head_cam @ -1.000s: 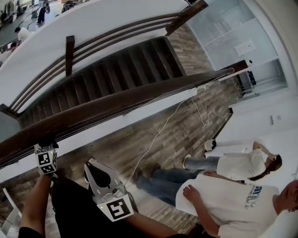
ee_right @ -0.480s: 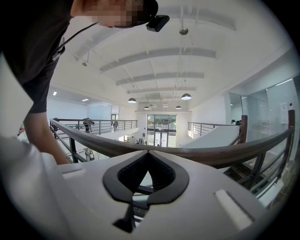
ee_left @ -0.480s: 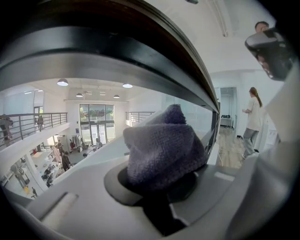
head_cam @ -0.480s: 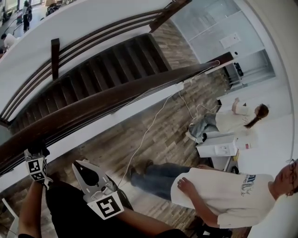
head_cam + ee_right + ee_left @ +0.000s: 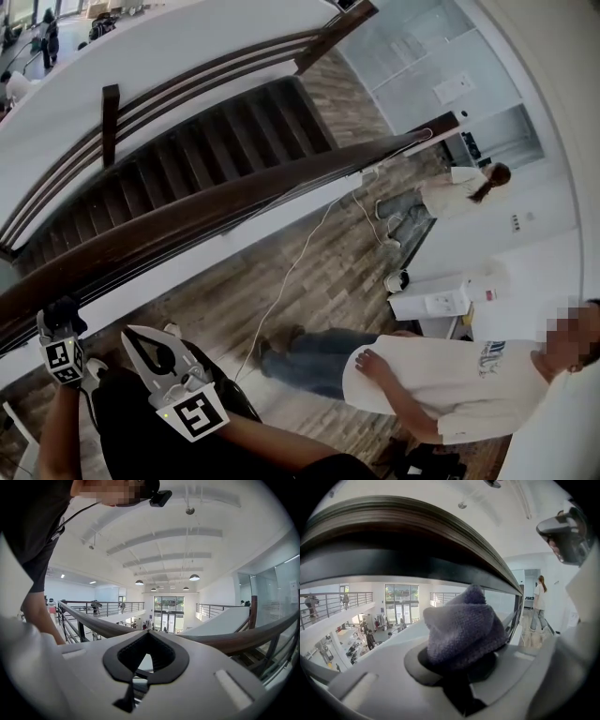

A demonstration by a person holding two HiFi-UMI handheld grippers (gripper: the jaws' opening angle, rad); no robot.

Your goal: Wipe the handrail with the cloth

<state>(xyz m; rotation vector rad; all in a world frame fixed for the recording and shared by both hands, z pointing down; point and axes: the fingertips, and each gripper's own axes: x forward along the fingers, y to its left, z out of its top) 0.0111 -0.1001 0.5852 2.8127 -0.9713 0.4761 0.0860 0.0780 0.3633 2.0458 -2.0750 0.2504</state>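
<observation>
Dark stairs [image 5: 216, 141] run along the far edge of a wood-plank floor [image 5: 319, 253]. A white cable [image 5: 291, 281] trails across the planks. A person in a white T-shirt and jeans [image 5: 422, 384] stands on the floor, and another person [image 5: 450, 192] stands farther off. A white box [image 5: 436, 300] sits between them.

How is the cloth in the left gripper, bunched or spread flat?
Bunched. The purple cloth stands as a crumpled lump pinched in the shut left gripper, near the handrail.

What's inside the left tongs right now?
A bunched purple cloth, clamped in the left tongs close to the dark handrail. The tongs cover the cloth's lower part.
</observation>
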